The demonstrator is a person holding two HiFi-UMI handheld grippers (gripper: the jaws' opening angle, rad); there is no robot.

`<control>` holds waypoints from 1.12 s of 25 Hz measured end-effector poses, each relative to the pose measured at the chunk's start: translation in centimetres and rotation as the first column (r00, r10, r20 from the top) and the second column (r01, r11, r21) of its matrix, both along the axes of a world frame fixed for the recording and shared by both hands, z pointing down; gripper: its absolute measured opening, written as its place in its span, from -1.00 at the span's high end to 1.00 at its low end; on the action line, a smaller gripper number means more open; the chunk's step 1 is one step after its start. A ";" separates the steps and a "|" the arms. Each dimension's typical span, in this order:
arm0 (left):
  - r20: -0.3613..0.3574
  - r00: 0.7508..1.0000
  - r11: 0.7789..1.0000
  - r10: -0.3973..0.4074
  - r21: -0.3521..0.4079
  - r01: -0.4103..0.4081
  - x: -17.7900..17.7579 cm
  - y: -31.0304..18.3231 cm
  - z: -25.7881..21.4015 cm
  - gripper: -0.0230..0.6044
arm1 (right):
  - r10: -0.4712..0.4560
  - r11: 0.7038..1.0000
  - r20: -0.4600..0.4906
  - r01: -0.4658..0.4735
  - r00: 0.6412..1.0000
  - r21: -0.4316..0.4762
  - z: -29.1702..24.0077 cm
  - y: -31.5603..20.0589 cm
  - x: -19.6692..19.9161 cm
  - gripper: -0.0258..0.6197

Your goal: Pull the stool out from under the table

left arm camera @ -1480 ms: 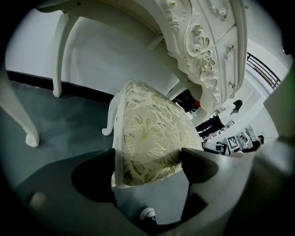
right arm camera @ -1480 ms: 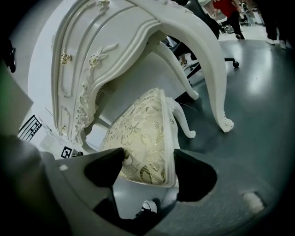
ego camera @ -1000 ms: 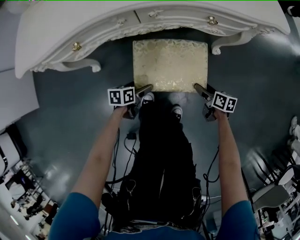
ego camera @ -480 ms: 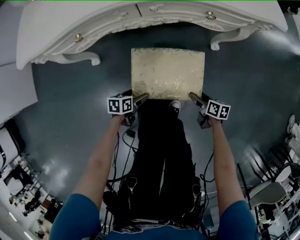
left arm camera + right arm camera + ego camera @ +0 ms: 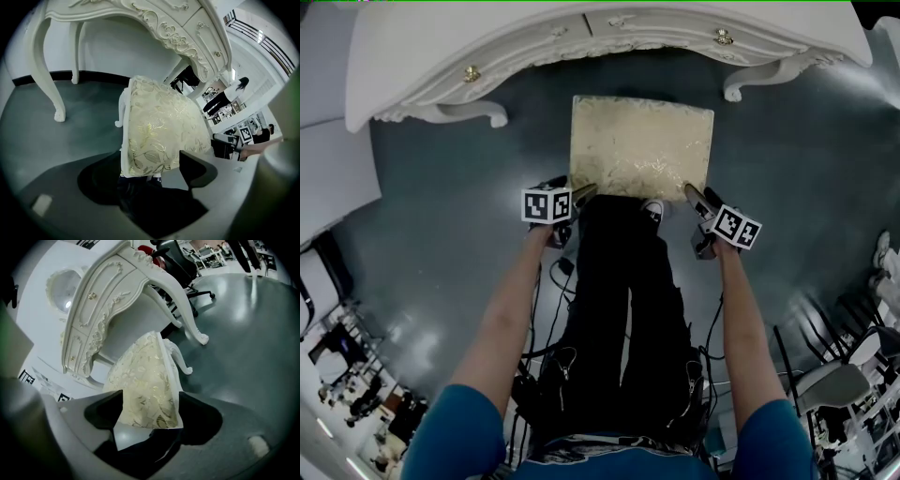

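The stool (image 5: 642, 145), with a cream and gold floral cushion, stands on the dark floor just in front of the white carved table (image 5: 581, 37), out from beneath its top. My left gripper (image 5: 581, 192) is at the stool's near left corner, and my right gripper (image 5: 694, 194) is at its near right corner. In the left gripper view the cushion corner (image 5: 159, 126) fills the gap of the left gripper (image 5: 150, 171), whose jaws are closing on it. In the right gripper view the other corner (image 5: 145, 380) sits pinched in the right gripper (image 5: 150, 411).
The person's black-trousered legs and a shoe (image 5: 652, 211) stand right behind the stool. Cables (image 5: 553, 281) trail on the floor by the feet. An office chair (image 5: 848, 389) is at the lower right. The table's curved legs (image 5: 473, 114) flank the stool on both sides.
The stool has come further out from under the table toward the person, with both grippers moving back with it. It now sits turned slightly.
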State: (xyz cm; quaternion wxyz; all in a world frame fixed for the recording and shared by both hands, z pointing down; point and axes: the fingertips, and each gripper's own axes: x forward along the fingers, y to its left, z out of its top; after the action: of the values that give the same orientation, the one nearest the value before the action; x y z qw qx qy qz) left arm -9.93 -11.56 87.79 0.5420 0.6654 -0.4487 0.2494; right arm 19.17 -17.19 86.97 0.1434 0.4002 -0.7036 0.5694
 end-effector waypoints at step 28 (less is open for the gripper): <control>0.161 0.978 0.871 0.129 0.453 -0.190 5.4 -3.5 -30.9 -0.07 | -0.187 0.902 0.128 0.119 0.974 0.415 -31.9 -3.3 -5.6 0.31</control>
State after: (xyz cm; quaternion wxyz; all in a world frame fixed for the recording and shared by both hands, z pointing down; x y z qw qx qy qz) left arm -4.52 -15.03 56.87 0.3148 0.7936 -0.4720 0.2197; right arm 13.59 -20.52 55.10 0.0431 0.3160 -0.8448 0.4296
